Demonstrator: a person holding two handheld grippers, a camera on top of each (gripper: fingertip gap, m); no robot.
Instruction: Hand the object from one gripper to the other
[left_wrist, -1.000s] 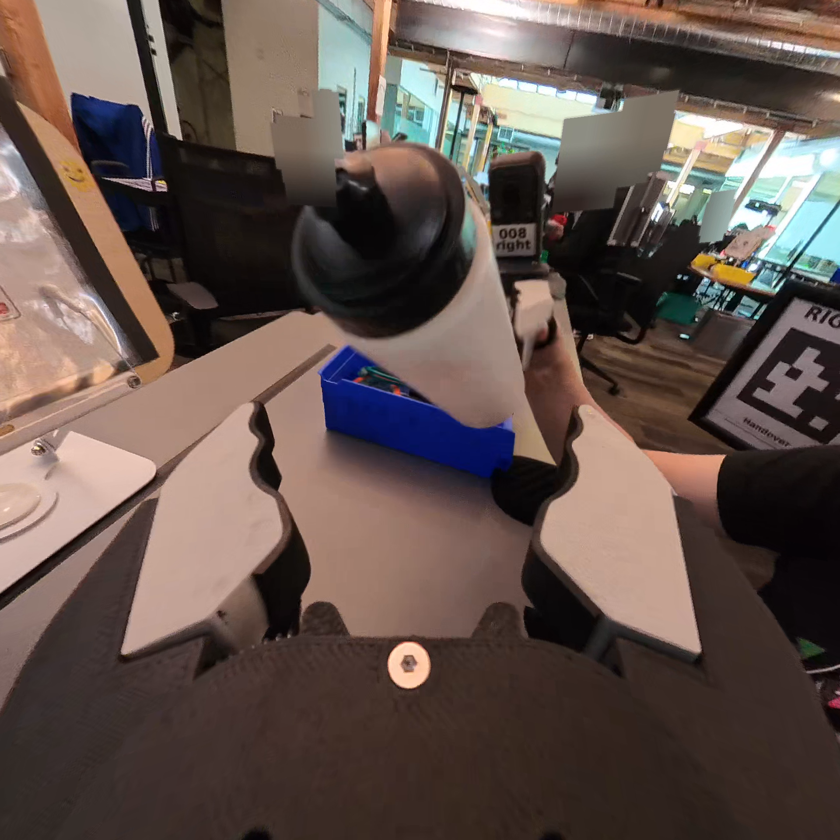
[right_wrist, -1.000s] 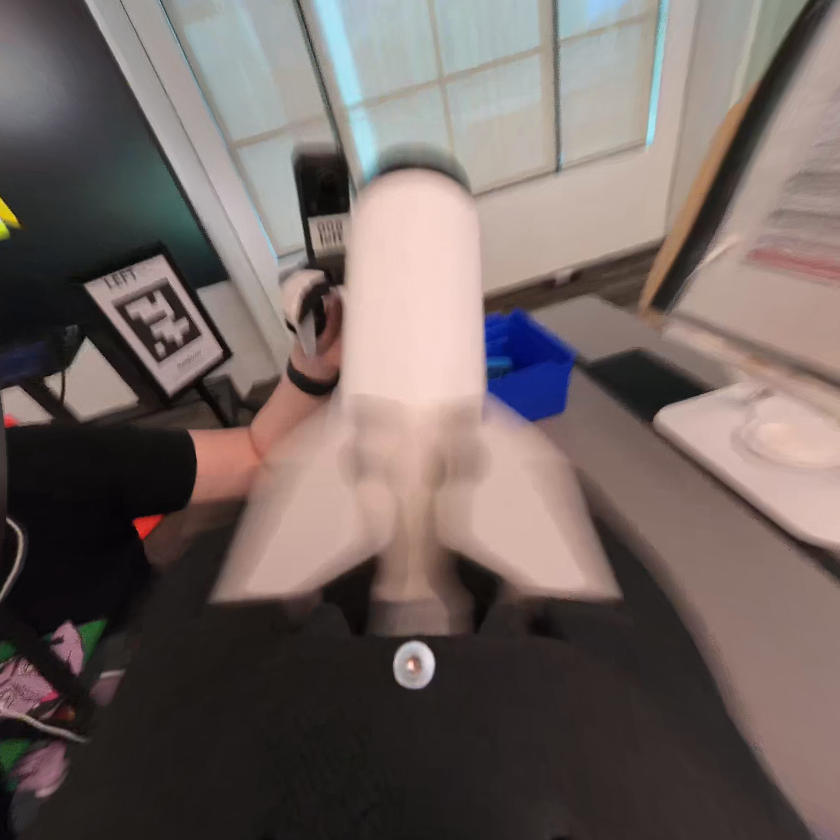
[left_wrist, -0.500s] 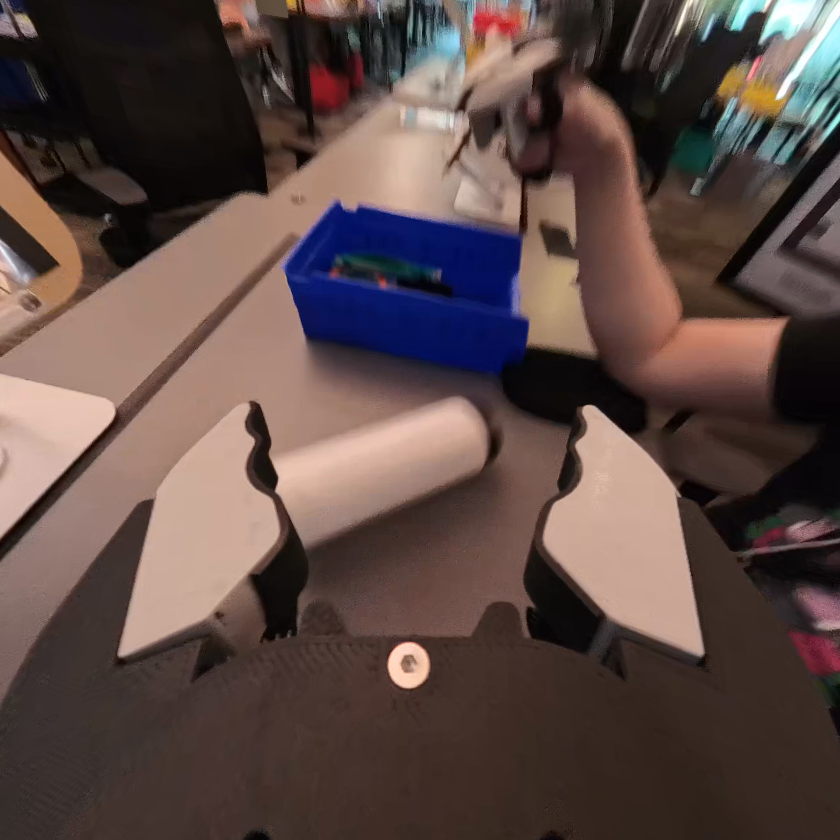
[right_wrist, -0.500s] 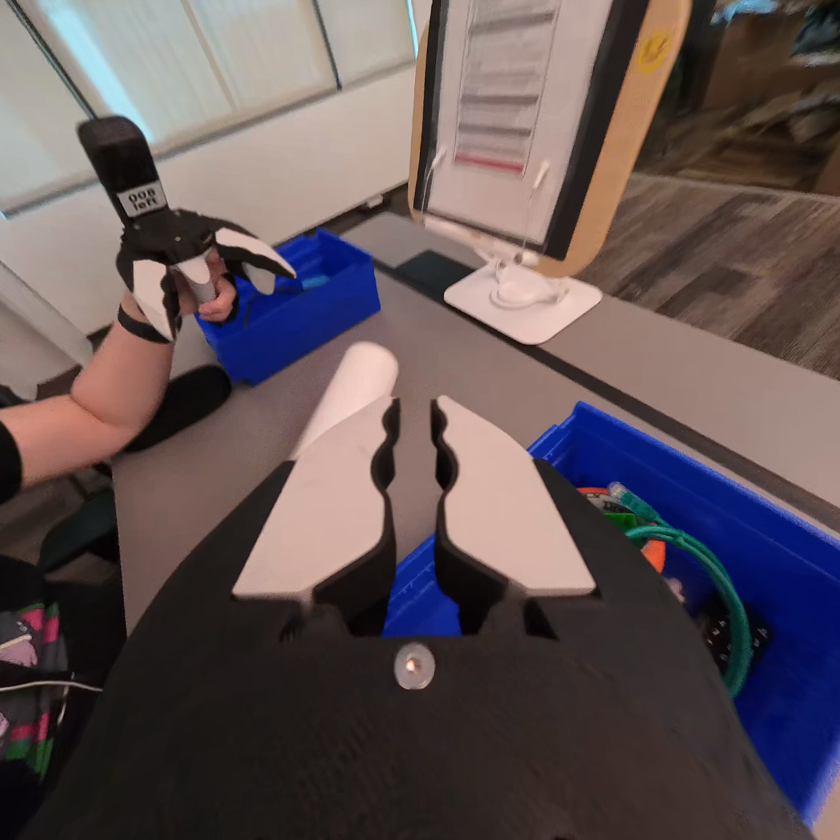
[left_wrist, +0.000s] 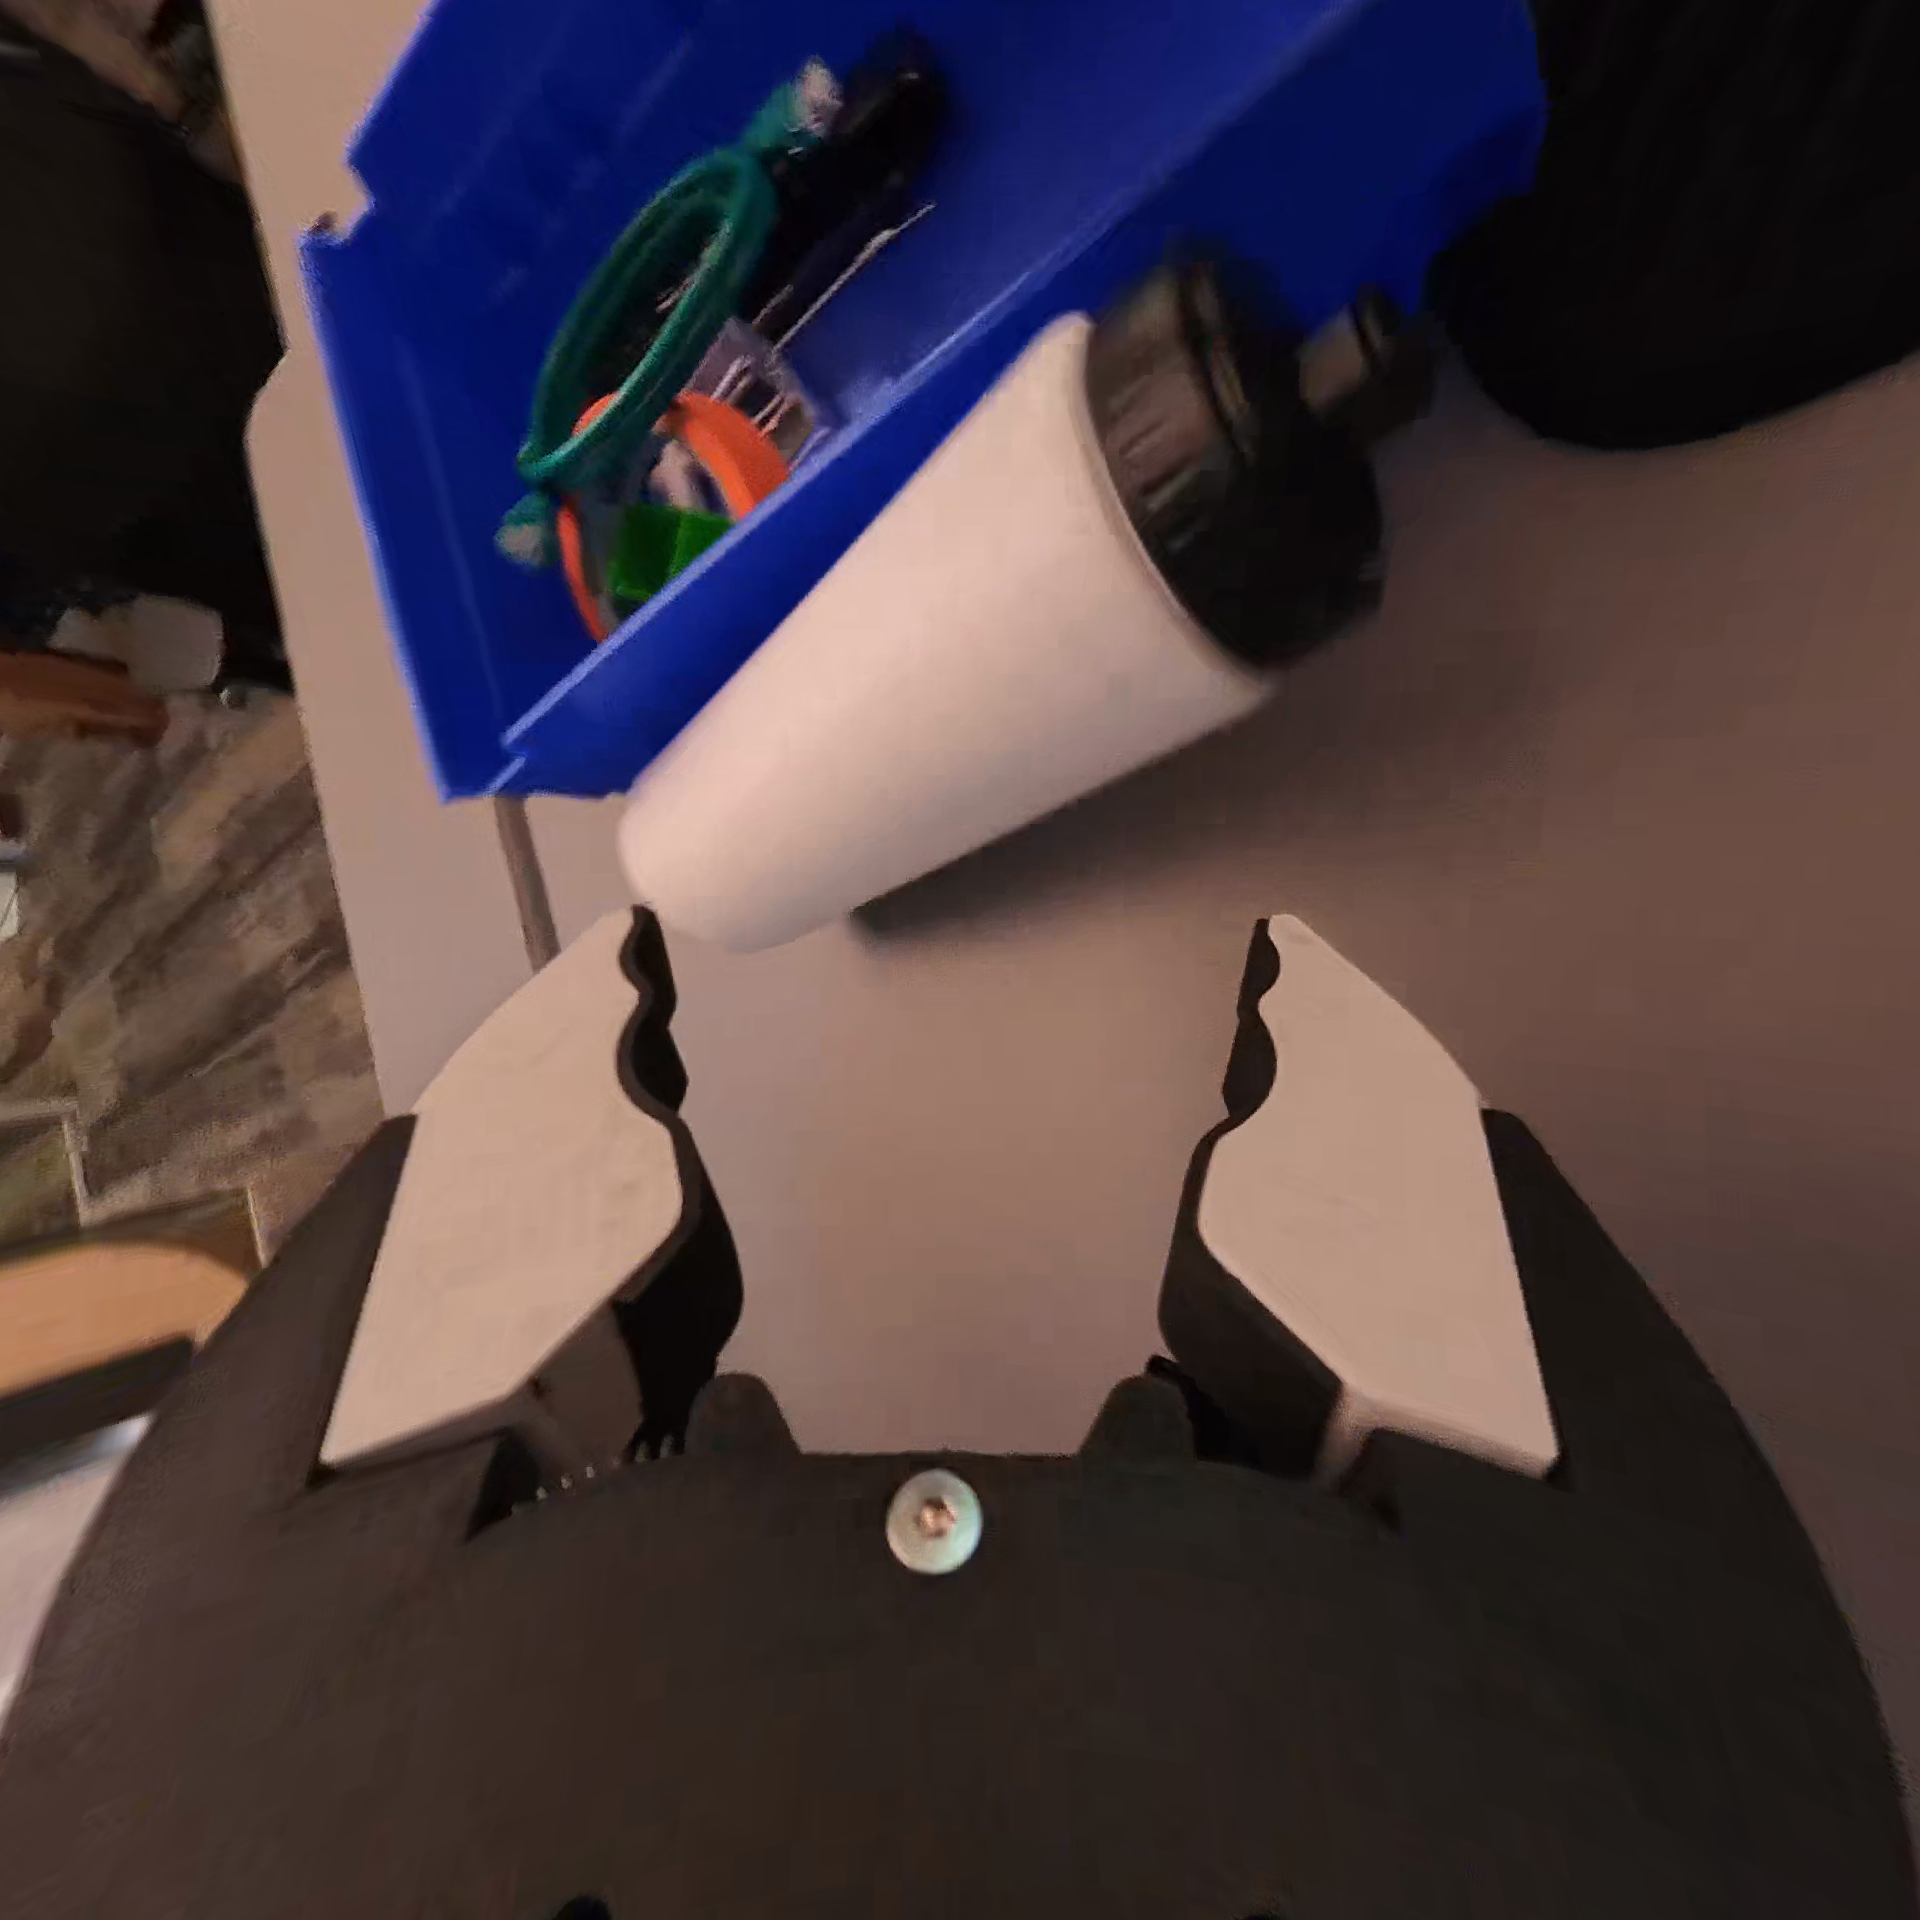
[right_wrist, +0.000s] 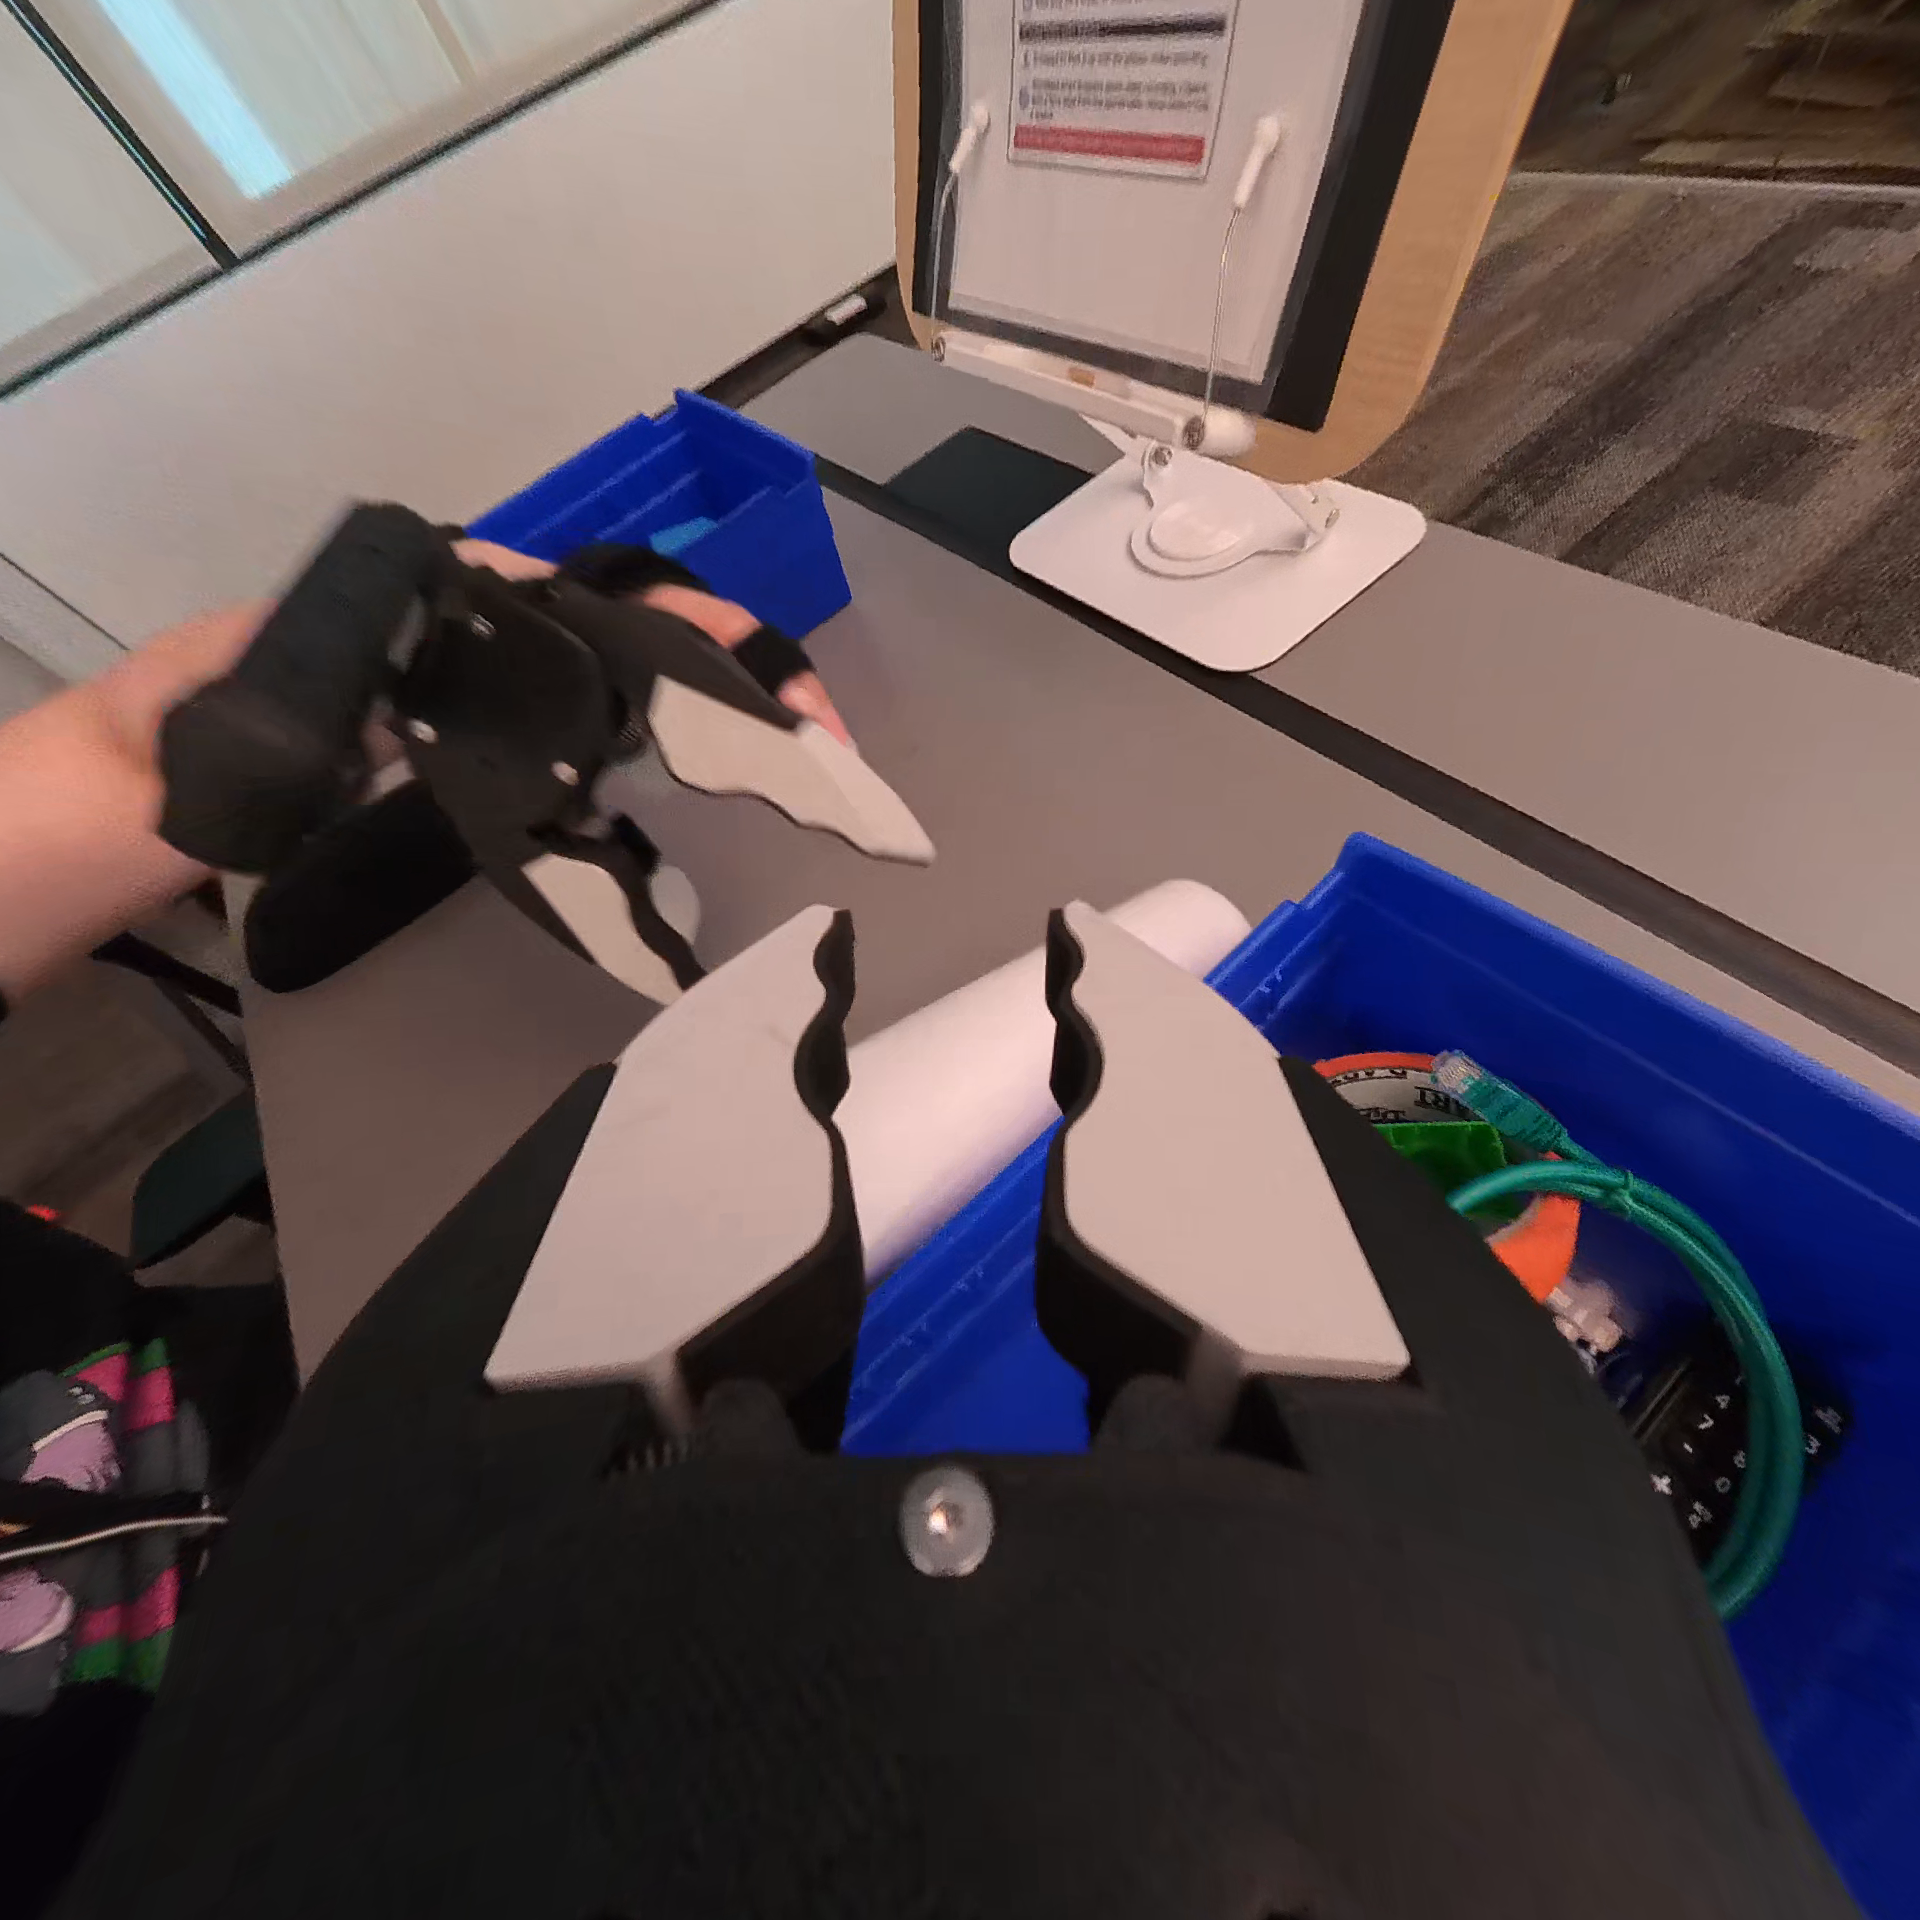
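White bottle (left_wrist: 935, 634): lies on its side on the grey surface (left_wrist: 1558, 935), held by neither tool, its long flank against the outer wall of the nearer blue bin (left_wrist: 1039, 187).
Cap: a black ribbed lid (left_wrist: 1236, 468) closes the bottle's far end in the left wrist view; the plain white base points toward that camera.
Left tool (left_wrist: 951, 925): jaws spread wide and empty, fingertips just short of the bottle's base, the left fingertip nearly touching it.
Same tool from the right wrist view (right_wrist: 769, 904): gripped in a person's hand (right_wrist: 94, 727), tilted down over the surface beside the bottle (right_wrist: 966, 1070).
Right tool (right_wrist: 951, 920): fingers parted by a narrow gap, clamped on nothing, poised above the bottle and the bin's near wall.
Blue bin contents (right_wrist: 1558, 1029): a coiled green cable (right_wrist: 1704, 1330), an orange roll of tape (right_wrist: 1538, 1247) and a green block (right_wrist: 1444, 1148).
Beyond the bottle: a second blue bin (right_wrist: 717, 499) stands farther along the surface.
Behind the bottle: a wood-edged display (right_wrist: 1195, 208) on a white stand rises at the surface's far edge.
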